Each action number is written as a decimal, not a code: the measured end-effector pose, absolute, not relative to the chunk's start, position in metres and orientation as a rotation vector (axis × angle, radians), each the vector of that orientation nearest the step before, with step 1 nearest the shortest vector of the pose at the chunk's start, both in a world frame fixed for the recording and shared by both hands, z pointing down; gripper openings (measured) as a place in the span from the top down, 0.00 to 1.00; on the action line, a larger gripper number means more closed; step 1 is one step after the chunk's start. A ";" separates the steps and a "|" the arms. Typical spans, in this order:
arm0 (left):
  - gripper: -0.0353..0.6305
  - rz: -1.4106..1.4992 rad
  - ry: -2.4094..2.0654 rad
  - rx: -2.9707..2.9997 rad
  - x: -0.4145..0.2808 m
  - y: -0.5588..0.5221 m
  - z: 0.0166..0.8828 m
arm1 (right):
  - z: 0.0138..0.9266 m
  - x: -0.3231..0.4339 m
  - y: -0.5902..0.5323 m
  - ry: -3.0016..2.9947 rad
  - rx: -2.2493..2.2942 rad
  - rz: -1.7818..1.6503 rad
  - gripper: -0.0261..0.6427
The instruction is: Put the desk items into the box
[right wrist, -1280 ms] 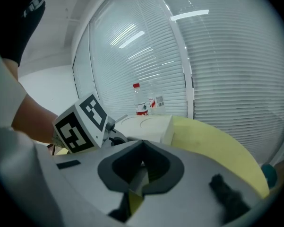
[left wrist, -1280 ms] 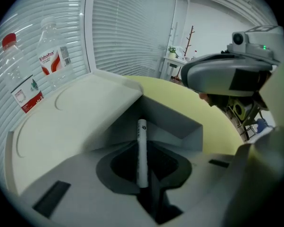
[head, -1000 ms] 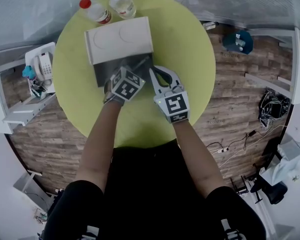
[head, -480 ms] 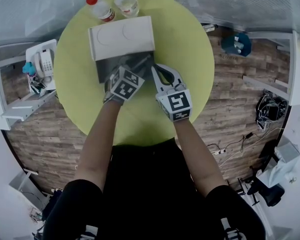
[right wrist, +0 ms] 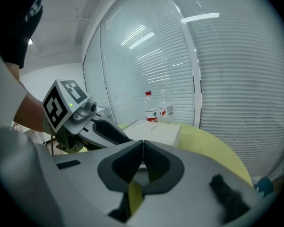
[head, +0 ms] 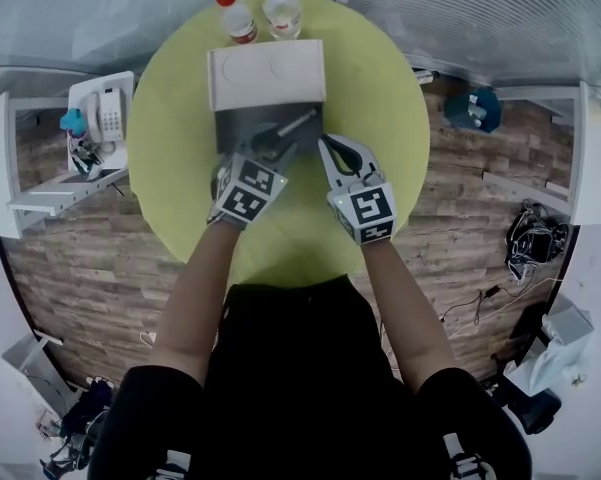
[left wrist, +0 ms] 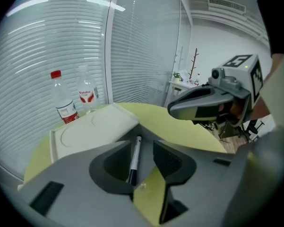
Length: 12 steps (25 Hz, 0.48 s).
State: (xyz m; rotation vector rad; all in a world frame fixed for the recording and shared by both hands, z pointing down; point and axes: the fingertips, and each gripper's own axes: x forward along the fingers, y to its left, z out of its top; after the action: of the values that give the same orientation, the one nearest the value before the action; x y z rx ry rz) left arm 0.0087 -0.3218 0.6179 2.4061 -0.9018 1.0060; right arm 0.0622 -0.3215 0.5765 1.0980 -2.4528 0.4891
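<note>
Left gripper (left wrist: 142, 148) has just sprung its jaws apart and grips nothing; the pen (left wrist: 134, 159) it clamped a moment ago now lies loose inside the box (head: 236, 128). Right gripper (right wrist: 142, 150) is clenched, empty. That item looks delivered.

The round yellow-green counter (head: 380, 88) fills the upper middle of the head view. On it sits the open grey box (head: 238, 130), with its flat white lid (head: 267, 73) adjoining it above. A black-and-white marker pen (head: 292, 125) lies slantwise in the box. Two clear plastic bottles, the red-capped one (head: 239, 20) left of the white-capped one (head: 282, 13), stand above the lid. The left tongs (head: 268, 150) are at the box's lower edge, with the right tongs (head: 327, 146) beside them.
</note>
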 end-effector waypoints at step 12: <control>0.91 0.616 -1.121 2.599 -0.023 -0.271 0.476 | 0.474 0.018 -0.271 -2.661 0.856 0.358 0.94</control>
State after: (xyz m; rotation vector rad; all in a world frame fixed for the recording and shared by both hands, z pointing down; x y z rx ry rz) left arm -0.0228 -0.2710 0.4763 2.5994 -1.1215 0.6162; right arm 0.0177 -0.2712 0.4739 0.8557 -2.6609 0.3583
